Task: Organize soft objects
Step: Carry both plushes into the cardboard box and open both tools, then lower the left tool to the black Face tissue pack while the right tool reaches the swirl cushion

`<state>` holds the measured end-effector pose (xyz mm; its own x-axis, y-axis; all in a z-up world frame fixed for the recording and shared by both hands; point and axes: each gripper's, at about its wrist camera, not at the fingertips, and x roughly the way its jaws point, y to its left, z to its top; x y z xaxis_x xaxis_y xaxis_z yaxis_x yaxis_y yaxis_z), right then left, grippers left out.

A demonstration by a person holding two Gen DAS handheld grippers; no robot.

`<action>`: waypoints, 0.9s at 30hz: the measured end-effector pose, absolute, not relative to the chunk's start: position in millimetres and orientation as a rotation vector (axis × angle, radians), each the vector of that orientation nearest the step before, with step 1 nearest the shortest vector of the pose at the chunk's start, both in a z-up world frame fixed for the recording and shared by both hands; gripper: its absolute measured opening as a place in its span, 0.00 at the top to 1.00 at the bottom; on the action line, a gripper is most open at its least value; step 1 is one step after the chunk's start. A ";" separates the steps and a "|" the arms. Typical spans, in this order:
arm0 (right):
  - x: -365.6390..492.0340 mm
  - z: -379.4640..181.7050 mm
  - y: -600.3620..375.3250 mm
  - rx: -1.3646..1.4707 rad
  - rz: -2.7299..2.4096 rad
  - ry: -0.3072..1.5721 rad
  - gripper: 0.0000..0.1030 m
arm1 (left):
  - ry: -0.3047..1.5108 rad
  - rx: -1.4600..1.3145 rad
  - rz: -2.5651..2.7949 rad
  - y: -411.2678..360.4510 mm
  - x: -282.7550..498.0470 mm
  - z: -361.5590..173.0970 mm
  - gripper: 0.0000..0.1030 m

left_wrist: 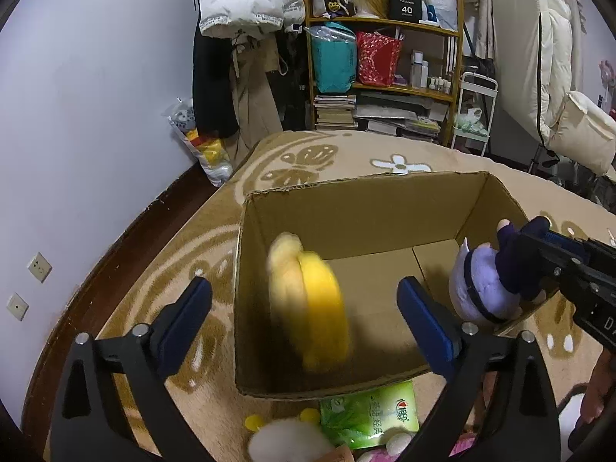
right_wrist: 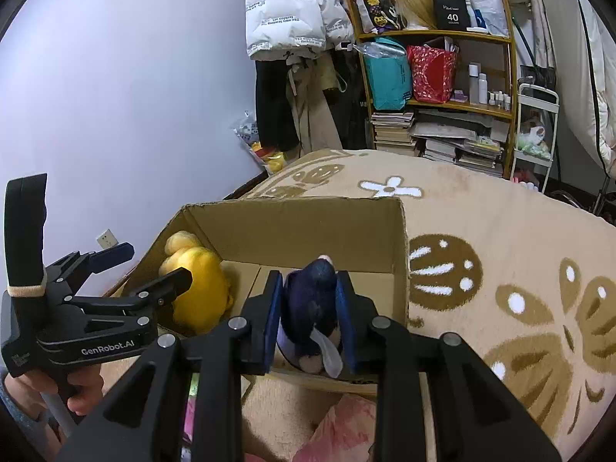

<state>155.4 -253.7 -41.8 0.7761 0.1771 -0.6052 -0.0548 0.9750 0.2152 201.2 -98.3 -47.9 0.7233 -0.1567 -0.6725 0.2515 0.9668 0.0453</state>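
Observation:
An open cardboard box (left_wrist: pixel 362 200) stands on a patterned blanket; it also shows in the right wrist view (right_wrist: pixel 292 215). A yellow plush toy (left_wrist: pixel 312 304) is blurred inside the box at its left side, also in the right wrist view (right_wrist: pixel 196 285). My left gripper (left_wrist: pixel 304 315) is open and empty above the box's near left corner; it also shows in the right wrist view (right_wrist: pixel 152 265). My right gripper (right_wrist: pixel 310 315) is shut on a purple plush doll (right_wrist: pixel 312 300) over the box's near right edge. The doll (left_wrist: pixel 485 285) hangs at the box's right wall.
A green tissue pack (left_wrist: pixel 369 415), a white plush (left_wrist: pixel 285 439) and pink soft items (right_wrist: pixel 338 427) lie in front of the box. The beige blanket (right_wrist: pixel 500 238) spreads to the right. A cluttered shelf (left_wrist: pixel 385 77) and hanging coats stand at the back.

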 end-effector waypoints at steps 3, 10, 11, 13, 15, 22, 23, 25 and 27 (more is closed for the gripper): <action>154.0 -40.6 -252.7 0.188 0.127 0.666 0.69 | 0.719 0.136 -0.223 -95.8 199.2 -44.1 0.04; 138.8 -26.3 -254.2 0.205 0.113 0.634 0.38 | 0.729 0.168 -0.188 -83.7 190.6 -28.8 0.04; 136.4 -23.9 -254.3 0.207 0.111 0.634 0.29 | 0.728 0.171 -0.177 -80.9 187.4 -26.5 0.04; 129.6 -19.2 -255.0 0.214 0.105 0.625 0.17 | 0.720 0.176 -0.147 -73.4 179.5 -20.2 0.04; 121.2 -15.0 -254.9 0.220 0.097 0.620 0.10 | 0.719 0.172 -0.128 -65.7 173.2 -15.4 0.04; 94.0 -10.2 -250.8 0.203 0.077 0.639 0.04 | 0.758 0.139 -0.110 -43.0 145.1 -5.0 0.04; 89.8 -10.6 -249.4 0.198 0.073 0.645 0.04 | 0.765 0.129 -0.111 -41.5 141.8 -3.1 0.04; 83.1 -10.5 -246.9 0.193 0.071 0.654 0.04 | 0.768 0.127 -0.110 -39.2 134.7 -1.0 0.04; 76.5 -10.0 -244.8 0.198 0.065 0.662 0.04 | 0.767 0.151 -0.099 -40.4 128.3 -0.6 0.04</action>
<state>76.5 -244.8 -10.0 0.7878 0.1227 -0.6036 0.0030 0.9792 0.2030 128.3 -40.4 -0.6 0.7158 -0.0341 -0.6975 0.1442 0.9845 0.0998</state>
